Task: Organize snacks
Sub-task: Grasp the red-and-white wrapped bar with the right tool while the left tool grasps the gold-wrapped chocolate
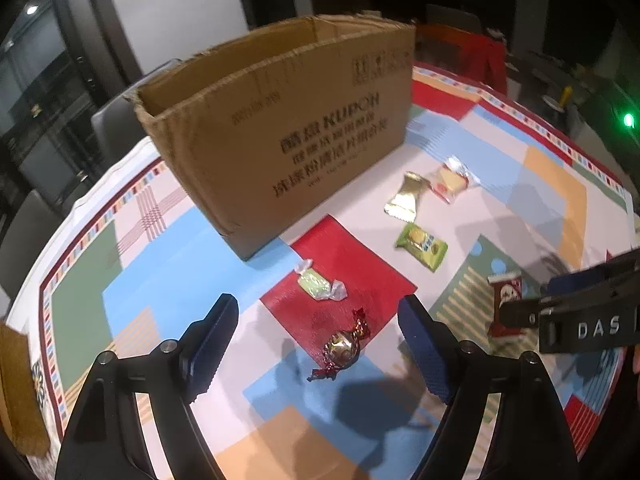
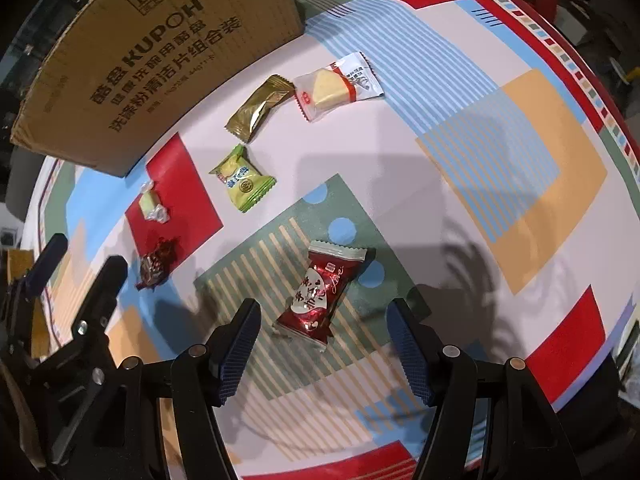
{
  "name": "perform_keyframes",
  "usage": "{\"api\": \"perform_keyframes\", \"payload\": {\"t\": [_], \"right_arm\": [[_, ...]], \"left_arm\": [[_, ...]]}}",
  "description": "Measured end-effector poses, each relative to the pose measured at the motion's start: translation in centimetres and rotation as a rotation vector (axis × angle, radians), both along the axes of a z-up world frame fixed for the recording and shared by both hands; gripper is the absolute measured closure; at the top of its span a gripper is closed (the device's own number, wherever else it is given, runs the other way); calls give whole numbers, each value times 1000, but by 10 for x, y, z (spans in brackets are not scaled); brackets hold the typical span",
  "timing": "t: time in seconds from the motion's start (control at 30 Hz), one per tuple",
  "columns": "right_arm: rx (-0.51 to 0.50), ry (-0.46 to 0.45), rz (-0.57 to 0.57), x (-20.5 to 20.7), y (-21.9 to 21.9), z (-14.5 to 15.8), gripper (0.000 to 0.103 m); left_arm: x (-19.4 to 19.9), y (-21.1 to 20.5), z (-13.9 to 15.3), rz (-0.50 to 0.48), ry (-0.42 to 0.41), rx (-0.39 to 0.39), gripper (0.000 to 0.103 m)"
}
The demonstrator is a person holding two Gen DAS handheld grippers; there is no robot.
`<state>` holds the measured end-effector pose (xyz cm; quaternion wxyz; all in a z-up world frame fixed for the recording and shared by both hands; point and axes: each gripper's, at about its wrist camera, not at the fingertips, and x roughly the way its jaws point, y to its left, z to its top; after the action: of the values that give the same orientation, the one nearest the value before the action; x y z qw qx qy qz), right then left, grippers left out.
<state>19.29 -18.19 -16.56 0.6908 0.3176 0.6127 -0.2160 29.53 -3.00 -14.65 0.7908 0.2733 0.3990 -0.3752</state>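
Observation:
My left gripper hangs open over the table, and a round foil-wrapped chocolate lies on the cloth between its fingers, untouched. Just beyond it is a pale green twisted candy. My right gripper points down and is open, with a red heart-print packet lying between its fingers, pads clear of it. Farther off lie a green biscuit packet, a gold packet and a white packet with a yellow cake. The open cardboard box stands behind them.
A patchwork tablecloth of many colours covers the round table, whose edge curves close on the right. Grey chairs stand behind the box. A brown cardboard piece lies at the left edge. The left gripper shows in the right wrist view.

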Motion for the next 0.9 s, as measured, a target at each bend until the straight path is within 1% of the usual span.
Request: {"api": "perform_keyframes", "payload": {"t": [0.17, 0.3, 0.57, 0.73, 0.87, 0.9], "right_arm": [[-17, 12, -9, 6, 10, -3, 37], [-22, 28, -18, 8, 16, -9, 37], [-14, 53, -12, 19, 29, -32, 37], [-12, 60, 1, 24, 36, -41, 37], [-31, 53, 11, 24, 36, -43, 37], [-34, 52, 13, 24, 36, -43, 39]], "left_arm": [[6, 3, -10, -38, 32, -2, 22], [8, 7, -18, -57, 58, -4, 25], [9, 9, -37, -82, 111, -1, 30], [9, 10, -47, -86, 138, -2, 40], [8, 9, -51, -88, 143, -8, 45], [9, 8, -52, -86, 144, -9, 49]]}}
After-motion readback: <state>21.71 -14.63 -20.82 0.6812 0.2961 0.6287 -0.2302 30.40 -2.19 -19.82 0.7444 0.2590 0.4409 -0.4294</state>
